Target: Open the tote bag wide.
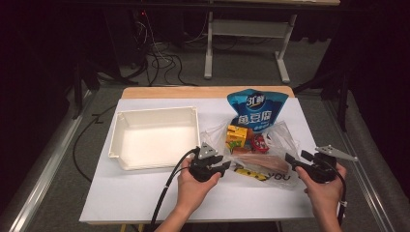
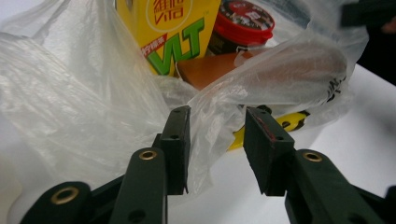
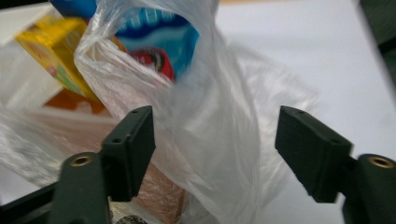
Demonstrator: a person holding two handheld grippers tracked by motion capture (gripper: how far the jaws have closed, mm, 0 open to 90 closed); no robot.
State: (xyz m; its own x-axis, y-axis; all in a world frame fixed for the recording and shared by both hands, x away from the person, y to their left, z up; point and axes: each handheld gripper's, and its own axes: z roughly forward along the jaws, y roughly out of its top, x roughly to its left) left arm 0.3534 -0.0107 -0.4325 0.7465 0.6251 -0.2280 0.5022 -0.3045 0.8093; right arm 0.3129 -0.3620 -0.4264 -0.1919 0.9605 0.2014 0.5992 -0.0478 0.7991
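A clear plastic bag (image 1: 261,150) of snacks is lying right of centre on the table (image 1: 145,193), beside a white tray (image 1: 154,137). The left gripper (image 1: 220,164) and right gripper (image 1: 296,160) are flanking it, jaws released, bag film sitting loosely between each pair.

the plastic bag (image 1: 270,145) veils the brown packet (image 1: 256,161) inside.

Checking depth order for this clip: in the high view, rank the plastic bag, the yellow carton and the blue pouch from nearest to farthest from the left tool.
1. Plastic bag, right beside the left tool.
2. Yellow carton, inside the bag, farther back.
3. Blue pouch, at the table's far side.
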